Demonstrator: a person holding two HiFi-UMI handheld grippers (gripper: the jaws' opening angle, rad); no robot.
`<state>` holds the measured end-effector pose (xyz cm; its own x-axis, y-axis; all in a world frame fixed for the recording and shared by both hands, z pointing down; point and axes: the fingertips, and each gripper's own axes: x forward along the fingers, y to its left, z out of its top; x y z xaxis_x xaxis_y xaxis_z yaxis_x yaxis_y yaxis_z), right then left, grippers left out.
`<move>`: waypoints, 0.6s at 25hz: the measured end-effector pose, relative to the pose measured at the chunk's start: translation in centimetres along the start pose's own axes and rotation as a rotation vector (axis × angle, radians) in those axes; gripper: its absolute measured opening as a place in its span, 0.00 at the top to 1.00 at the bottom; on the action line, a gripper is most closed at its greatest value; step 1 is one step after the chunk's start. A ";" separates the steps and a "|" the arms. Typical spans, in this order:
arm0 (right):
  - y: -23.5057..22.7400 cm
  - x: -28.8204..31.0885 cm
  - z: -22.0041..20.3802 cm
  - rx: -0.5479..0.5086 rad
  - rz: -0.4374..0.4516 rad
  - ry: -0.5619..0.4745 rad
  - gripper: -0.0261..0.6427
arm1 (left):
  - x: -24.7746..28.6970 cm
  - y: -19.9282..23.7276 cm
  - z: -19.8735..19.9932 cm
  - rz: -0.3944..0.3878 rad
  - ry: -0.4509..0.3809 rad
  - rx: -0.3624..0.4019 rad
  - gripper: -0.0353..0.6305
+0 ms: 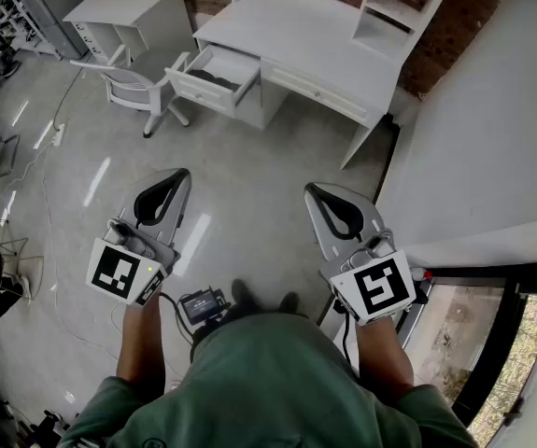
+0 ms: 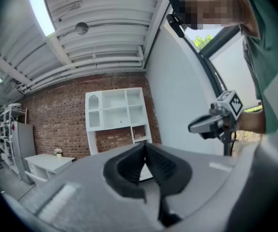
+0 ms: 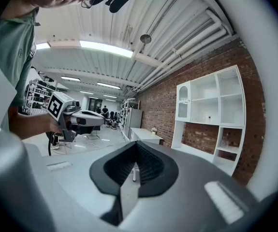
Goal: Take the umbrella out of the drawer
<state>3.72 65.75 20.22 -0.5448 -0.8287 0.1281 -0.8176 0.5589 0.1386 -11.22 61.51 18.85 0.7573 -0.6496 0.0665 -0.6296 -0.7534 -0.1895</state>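
Observation:
The white desk stands far ahead across the floor, with its left drawer pulled open. A dark thing lies inside the drawer, likely the umbrella; it is too small to make out. My left gripper and right gripper are held side by side, level, over bare floor well short of the desk. Both are shut with nothing between the jaws. In the left gripper view the shut left gripper faces the shelf unit. The right gripper faces the same way.
A white chair stands left of the open drawer, with a smaller white desk behind it. A shelf unit sits on the main desk's right end. A white wall panel closes the right side. Cables lie on the floor at left.

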 end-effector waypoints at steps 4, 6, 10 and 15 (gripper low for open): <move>0.5 1.0 -0.1 -0.002 0.003 0.003 0.95 | -0.3 0.9 -0.6 0.001 -0.001 -0.004 0.94; 0.7 1.6 -0.1 -0.001 0.004 0.008 0.95 | -0.4 1.4 -0.7 -0.001 -0.002 -0.006 0.94; 0.8 2.9 0.0 0.001 0.001 0.014 0.95 | -0.4 2.7 -1.2 0.000 0.001 -0.010 0.94; 1.1 4.7 0.4 0.014 -0.003 -0.005 0.95 | -0.8 4.6 -1.9 -0.004 -0.001 -0.019 0.94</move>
<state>0.16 62.45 20.55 -0.5431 -0.8306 0.1227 -0.8218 0.5559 0.1250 -15.00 58.37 19.84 0.7601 -0.6464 0.0661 -0.6297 -0.7579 -0.1702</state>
